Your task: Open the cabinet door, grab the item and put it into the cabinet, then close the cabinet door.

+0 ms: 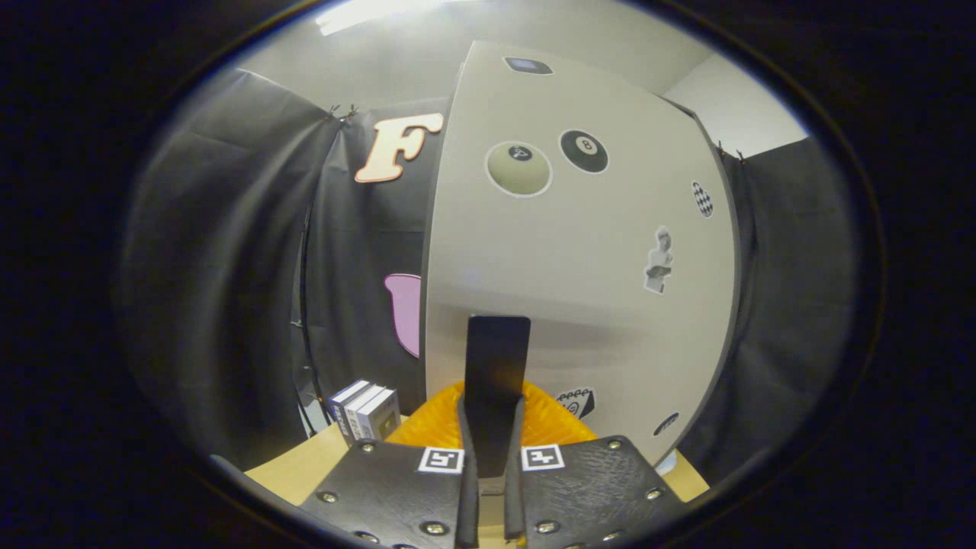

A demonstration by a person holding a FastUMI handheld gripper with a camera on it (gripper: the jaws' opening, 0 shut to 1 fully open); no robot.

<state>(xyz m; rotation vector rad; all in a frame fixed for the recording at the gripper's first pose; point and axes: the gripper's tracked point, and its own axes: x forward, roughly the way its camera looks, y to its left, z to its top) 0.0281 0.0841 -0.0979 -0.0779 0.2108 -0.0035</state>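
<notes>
The white cabinet door [579, 252], dotted with stickers, stands close in front of me. A flat black handle [497, 351] sticks out from its lower part towards me. My gripper [492, 457] is shut on this handle, with one finger pressing on each side of it. An orange ribbed item [427, 427] lies low down just beyond the fingers, at the foot of the door, and my gripper hides part of it. The cabinet's inside is hidden behind the door.
A few books [366, 412] stand upright on the light wooden tabletop [305, 469], left of the orange item. Black cloth hangs behind and to both sides. The door's left edge [428, 305] stands against that cloth.
</notes>
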